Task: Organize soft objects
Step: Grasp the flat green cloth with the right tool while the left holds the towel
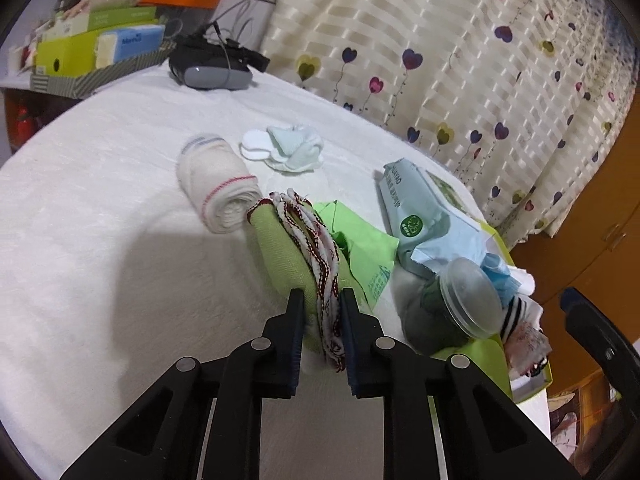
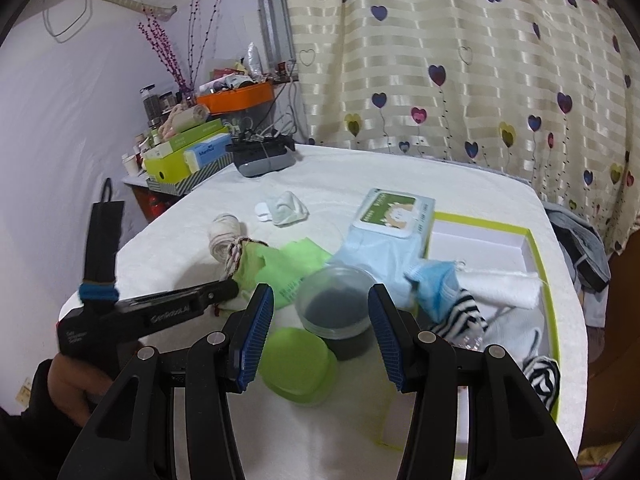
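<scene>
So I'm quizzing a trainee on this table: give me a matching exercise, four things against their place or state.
Things:
1. green cloth
2. rolled white towel
3. striped sock
4. right gripper

Places or states:
A. in the green-rimmed tray
B. open, holding nothing
C. pinched by the left gripper
D. lying loose on the white table

Pairs: 1-C, 2-D, 3-A, 4-B

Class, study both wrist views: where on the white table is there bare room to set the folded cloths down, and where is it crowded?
Bare: the white table left of the rolled towel, and the stretch between the cotton pads and the grey device. Crowded: around the wipes pack, clear jar, green lid and green-rimmed box.
</scene>
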Available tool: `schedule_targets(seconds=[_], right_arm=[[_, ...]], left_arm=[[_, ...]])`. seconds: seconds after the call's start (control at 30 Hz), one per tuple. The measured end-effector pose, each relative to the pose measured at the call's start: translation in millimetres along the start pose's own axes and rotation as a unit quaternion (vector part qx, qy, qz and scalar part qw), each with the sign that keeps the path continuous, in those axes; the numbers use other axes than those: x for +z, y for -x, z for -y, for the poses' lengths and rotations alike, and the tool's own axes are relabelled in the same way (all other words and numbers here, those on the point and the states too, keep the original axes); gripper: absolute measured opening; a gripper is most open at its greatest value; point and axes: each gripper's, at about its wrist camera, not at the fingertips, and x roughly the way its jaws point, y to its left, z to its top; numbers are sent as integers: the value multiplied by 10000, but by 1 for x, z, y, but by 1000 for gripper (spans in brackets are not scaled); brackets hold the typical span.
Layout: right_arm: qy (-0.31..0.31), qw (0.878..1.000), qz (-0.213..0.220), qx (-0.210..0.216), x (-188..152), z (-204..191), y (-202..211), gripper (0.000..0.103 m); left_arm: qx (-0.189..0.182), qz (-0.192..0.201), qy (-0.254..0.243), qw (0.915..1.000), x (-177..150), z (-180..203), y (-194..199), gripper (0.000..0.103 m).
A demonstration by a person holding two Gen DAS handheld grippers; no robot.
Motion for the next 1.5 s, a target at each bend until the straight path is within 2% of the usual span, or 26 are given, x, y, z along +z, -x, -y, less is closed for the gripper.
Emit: schedule_targets(seconds=[0.2, 0.37, 0.57, 0.77, 0.9, 0.97, 1.07, 1.17, 1.33, 1.5], right_arm=[[298, 9994, -111, 144, 14, -25, -18, 50], [629, 9968, -393, 283, 27, -47, -48, 50], [981, 9882, -1146, 265, 45, -64, -101, 50], [1341, 9731, -1875, -22, 47, -79, -147, 50], [1670, 9576, -2335, -251, 50, -82, -173, 50], [1762, 9474, -2652, -336, 50, -79, -184, 50], [2204, 9291, -2957, -276, 50, -82, -194, 50], [2166, 9246, -3123, -252, 51, -74, -199, 50], [2515, 8999, -3549, -321, 39, -72, -212, 51], [2283, 9043, -3607, -76, 43, -62, -213, 48]], left_arm=[[107, 216, 32, 9997, -3, -14, 26, 16], [168, 363, 138, 9991, -2, -33, 41, 16], [187, 517, 226, 9982, 0, -51, 56, 16], [165, 588, 304, 9977, 0, -66, 66, 16], [161, 574, 331, 9977, -3, -72, 68, 16], [172, 436, 325, 9984, -3, -72, 63, 16], [155, 379, 155, 9990, -2, -67, 62, 17], [151, 394, 160, 9990, -4, -67, 59, 17], [120, 276, 150, 9994, -7, -66, 53, 17], [193, 149, 137, 9996, -4, -68, 46, 19]])
